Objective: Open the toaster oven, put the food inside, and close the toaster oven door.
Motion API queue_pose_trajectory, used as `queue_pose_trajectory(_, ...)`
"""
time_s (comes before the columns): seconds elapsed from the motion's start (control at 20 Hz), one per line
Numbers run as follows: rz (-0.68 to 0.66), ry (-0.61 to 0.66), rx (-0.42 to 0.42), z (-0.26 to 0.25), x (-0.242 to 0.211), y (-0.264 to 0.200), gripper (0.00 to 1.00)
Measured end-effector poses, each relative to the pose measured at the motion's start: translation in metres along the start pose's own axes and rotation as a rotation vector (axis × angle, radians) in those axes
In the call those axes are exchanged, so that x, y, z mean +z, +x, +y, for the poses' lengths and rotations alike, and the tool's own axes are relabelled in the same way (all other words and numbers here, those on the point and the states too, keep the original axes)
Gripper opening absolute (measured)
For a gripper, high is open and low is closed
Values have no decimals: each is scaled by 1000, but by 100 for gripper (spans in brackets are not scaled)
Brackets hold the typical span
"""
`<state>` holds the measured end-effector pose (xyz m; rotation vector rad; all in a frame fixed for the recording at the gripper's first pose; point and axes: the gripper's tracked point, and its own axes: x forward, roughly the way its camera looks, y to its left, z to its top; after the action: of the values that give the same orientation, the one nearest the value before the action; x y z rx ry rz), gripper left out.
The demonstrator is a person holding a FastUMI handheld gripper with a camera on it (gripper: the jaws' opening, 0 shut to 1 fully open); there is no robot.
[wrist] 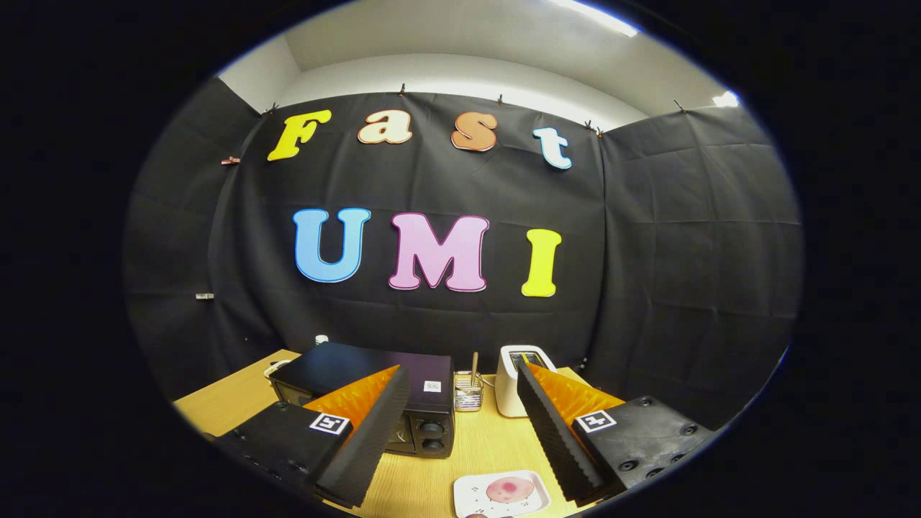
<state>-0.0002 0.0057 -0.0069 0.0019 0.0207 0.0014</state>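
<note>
A: Position check — the hand-held gripper point(456, 424) hangs above the near part of the pale wooden counter point(432, 482), its two ribbed black fingers point(363, 446) spread wide, nothing between them. Released, then.

B: Agreed. The task's things?

A: The black box-shaped toaster oven point(374, 392) stands toward the counter's far left corner, partly behind the left finger. Its two round knobs show on the front panel just right of that finger. The door itself is mostly hidden by the finger, so I cannot tell its state for certain; nothing seems to hang open, and I judge it shut.

B: And the food?

A: A flat pinkish round piece point(509, 490) lies on a small white square plate point(468, 496) at the counter's near edge — just ahead of the fingers, nearer the right one. It is well apart from the oven.

B: Anything else up there?

A: A white slot toaster point(512, 388) at the far edge, right of the oven, and between the two a small wire basket point(468, 394) holding a wooden stick.

B: Progress?

A: By my reading, nothing is done. The food is on its plate and the oven untouched. All three steps remain: open the door, load the food, close up.
</note>
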Motion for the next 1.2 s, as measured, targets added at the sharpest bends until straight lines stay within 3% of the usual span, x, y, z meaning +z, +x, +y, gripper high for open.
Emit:
queue_pose_trajectory(0.55,16,3,34,20,-7,5,98)
queue_pose_trajectory(1.2,152,51,121,114,-55,56,98)
